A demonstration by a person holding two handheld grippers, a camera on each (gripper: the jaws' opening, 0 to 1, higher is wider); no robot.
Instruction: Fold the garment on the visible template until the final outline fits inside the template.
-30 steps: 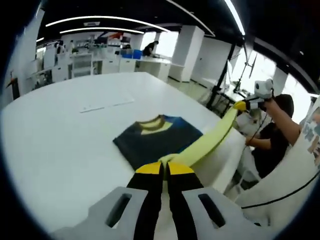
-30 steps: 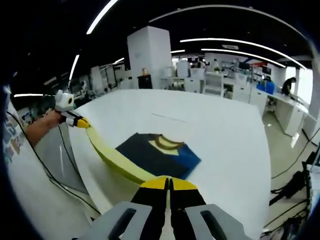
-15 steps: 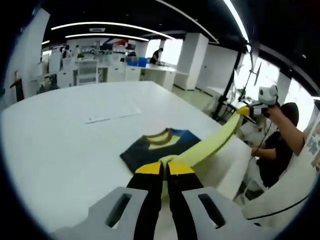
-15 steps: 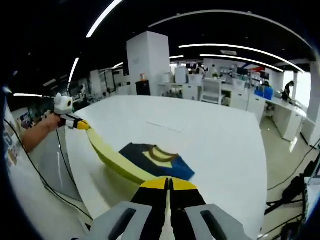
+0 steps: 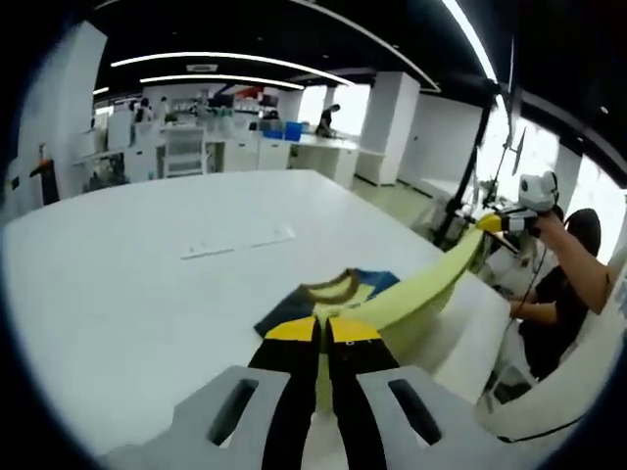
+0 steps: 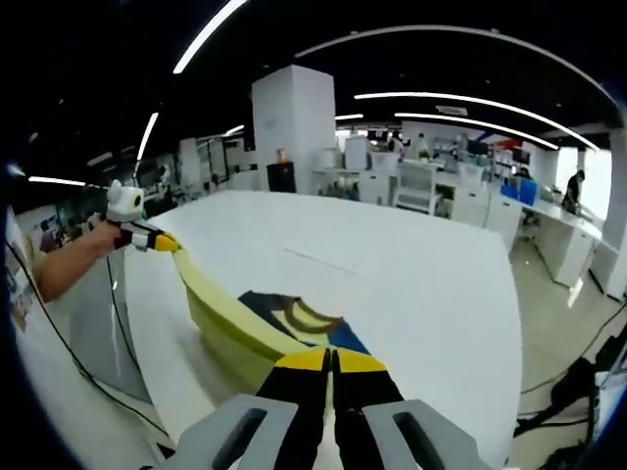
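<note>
While both grippers' fingers pinch the garment's [image 5: 411, 299] lifted yellow edge, that fold hides its lower part.

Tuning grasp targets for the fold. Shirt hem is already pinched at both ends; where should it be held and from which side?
Keep the garment by its yellow-green hem, at the two end corners. The left gripper and the right gripper each pinch one, jaws closed, coming from the table's near edge. The hem hangs taut between them while the collar end lies flat on the table, so lifting there likely carries it over evenly.
</note>
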